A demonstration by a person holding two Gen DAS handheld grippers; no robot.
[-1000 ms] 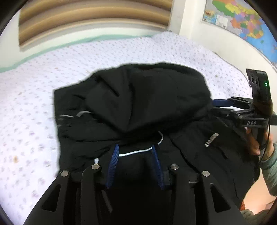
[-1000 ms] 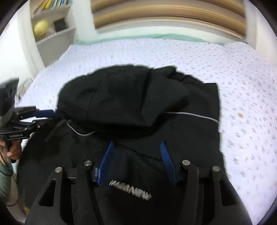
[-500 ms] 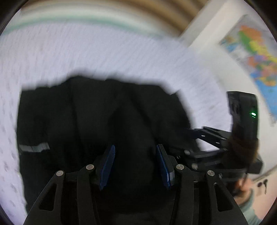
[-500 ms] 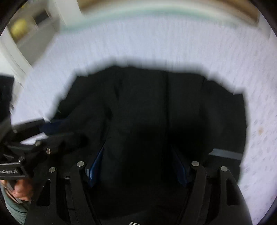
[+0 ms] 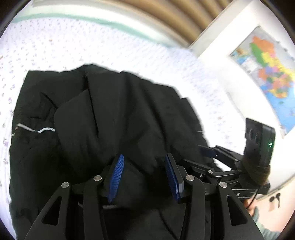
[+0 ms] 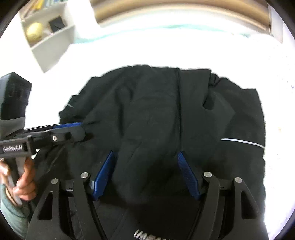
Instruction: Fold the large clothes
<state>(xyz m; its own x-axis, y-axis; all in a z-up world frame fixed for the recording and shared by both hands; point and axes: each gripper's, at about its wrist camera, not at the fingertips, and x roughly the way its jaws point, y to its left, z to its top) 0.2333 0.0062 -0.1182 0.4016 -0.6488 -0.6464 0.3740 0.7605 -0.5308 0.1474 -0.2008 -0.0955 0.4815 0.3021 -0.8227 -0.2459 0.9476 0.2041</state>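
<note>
A large black jacket [image 5: 103, 118] with thin white piping lies bunched and partly folded on the bed; it also fills the right wrist view [image 6: 166, 114]. My left gripper [image 5: 143, 158] is open, its blue pads down on the near fold of the jacket. My right gripper [image 6: 145, 155] is open too, straddling a raised fold. Each gripper shows in the other's view: the right one [image 5: 208, 152] at the jacket's right edge, the left one [image 6: 73, 127] at its left edge. White lettering [image 6: 153, 235] shows on the jacket's near hem.
The bed [image 5: 55, 48] has a white sheet with small purple flowers. A striped wooden headboard [image 5: 166, 16] stands behind it. A coloured map [image 5: 267, 73] hangs on the right wall. A white shelf [image 6: 49, 33] with a yellow ball stands at the left.
Both grippers have swung forward over the jacket and closer together. The jacket's near part now lies folded over onto the far part, and the lettering has dropped to the bottom edge.
</note>
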